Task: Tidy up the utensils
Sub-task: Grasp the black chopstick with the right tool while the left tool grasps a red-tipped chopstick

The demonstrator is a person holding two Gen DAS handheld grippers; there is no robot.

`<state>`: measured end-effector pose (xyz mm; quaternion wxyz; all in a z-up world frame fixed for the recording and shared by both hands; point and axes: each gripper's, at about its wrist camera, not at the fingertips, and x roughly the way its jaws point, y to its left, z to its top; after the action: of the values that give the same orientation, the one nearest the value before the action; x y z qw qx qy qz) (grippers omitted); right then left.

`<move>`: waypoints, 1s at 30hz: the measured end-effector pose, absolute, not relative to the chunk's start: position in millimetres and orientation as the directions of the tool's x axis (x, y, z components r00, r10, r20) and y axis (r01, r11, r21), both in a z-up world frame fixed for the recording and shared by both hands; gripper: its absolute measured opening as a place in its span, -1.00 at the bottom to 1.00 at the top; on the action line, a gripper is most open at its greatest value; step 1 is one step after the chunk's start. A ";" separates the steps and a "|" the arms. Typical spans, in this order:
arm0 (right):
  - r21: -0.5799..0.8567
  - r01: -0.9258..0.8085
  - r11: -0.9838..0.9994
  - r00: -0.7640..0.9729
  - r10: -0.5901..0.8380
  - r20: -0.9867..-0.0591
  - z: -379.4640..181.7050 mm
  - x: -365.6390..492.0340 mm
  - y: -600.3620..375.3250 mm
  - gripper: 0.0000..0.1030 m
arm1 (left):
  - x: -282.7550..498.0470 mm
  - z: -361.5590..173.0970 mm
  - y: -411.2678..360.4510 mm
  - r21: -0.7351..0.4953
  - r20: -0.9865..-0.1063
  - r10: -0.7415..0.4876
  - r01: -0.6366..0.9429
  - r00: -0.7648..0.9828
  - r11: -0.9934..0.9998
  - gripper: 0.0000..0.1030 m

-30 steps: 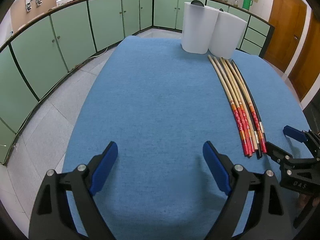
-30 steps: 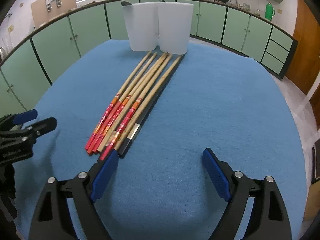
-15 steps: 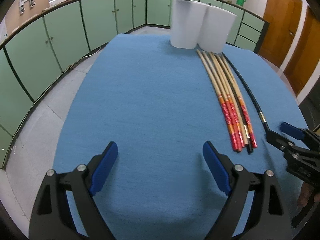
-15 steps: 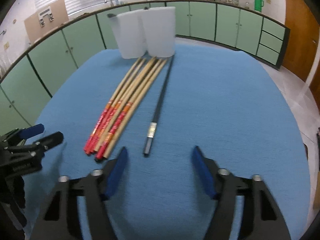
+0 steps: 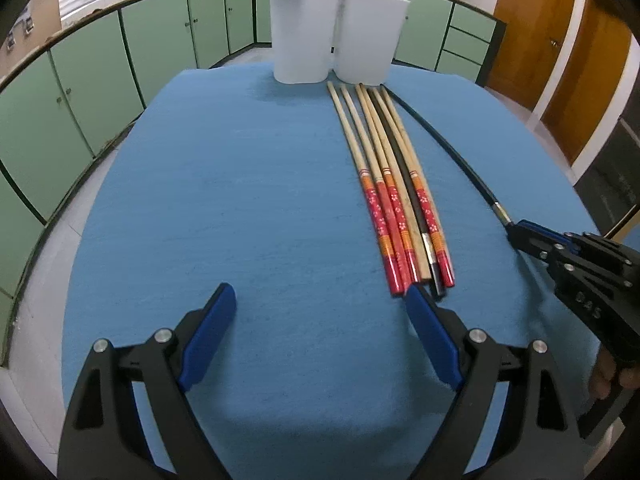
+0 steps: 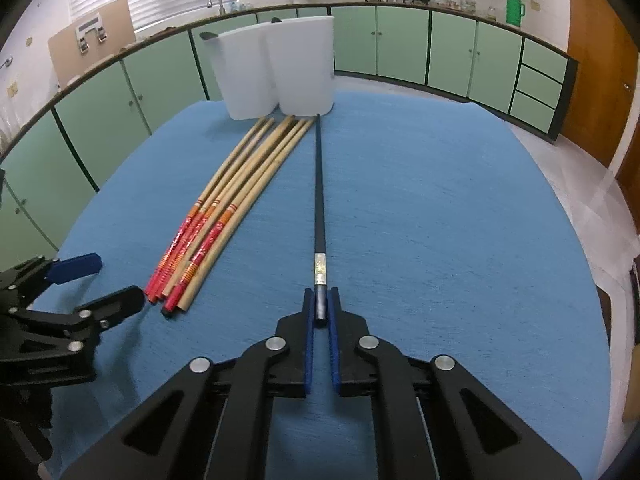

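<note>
My right gripper (image 6: 320, 300) is shut on the near end of a black chopstick (image 6: 319, 184), which lies along the blue cloth and points at two white holders (image 6: 280, 68). The same chopstick (image 5: 448, 148) and my right gripper (image 5: 520, 236) show at the right in the left wrist view. A bundle of several bamboo chopsticks with red ends (image 5: 396, 188) and one more black chopstick among them lies left of it; it also shows in the right wrist view (image 6: 224, 208). My left gripper (image 5: 320, 320) is open and empty, just before the bundle's red ends.
The table (image 5: 220, 180) is covered in blue cloth. The two white holders (image 5: 336, 52) stand side by side at its far edge. Green cabinets (image 6: 400, 44) ring the room. Wooden doors (image 5: 560, 40) are at the right.
My right gripper has pulled one black chopstick away from the bundle to the right and closed on its near end. My left gripper has moved right, toward the bundle's ends.
</note>
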<state>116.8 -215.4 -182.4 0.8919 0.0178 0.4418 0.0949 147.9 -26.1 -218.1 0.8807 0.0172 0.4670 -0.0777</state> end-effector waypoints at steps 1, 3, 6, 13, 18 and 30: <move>0.116 -0.155 0.981 0.592 0.187 -0.784 -182.5 116.8 -215.5 -0.87 | 149.4 -218.5 -27.0 -0.039 -0.823 -0.118 0.151 0.555 0.988 0.65; 0.113 -0.158 0.981 0.593 0.186 -0.783 -182.7 116.4 -215.0 -0.87 | 153.0 -218.6 -27.2 -0.032 -0.823 -0.103 0.136 0.559 0.990 0.67; 0.121 -0.158 0.980 0.592 0.192 -0.782 -182.6 117.2 -214.4 -0.87 | 155.6 -219.6 -22.8 -0.014 -0.827 -0.080 0.122 0.556 0.992 0.71; 0.129 -0.158 0.979 0.593 0.199 -0.780 -182.1 115.2 -215.9 -0.87 | 146.1 -215.5 -14.0 0.016 -0.824 -0.041 0.096 0.566 0.995 0.69; 0.145 -0.161 0.976 0.590 0.213 -0.779 -181.5 115.1 -218.9 -0.85 | 142.8 -215.7 -20.2 0.015 -0.820 -0.046 0.101 0.570 0.995 0.48; 0.171 -0.165 0.971 0.589 0.236 -0.773 -183.1 116.8 -222.0 -0.86 | 134.3 -214.2 -33.9 -0.017 -0.788 -0.085 0.116 0.609 0.993 -0.70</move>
<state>116.8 -222.0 -183.1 0.8903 0.0407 0.4393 0.1126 134.3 -33.9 -214.2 0.8969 0.0177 0.4383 -0.0559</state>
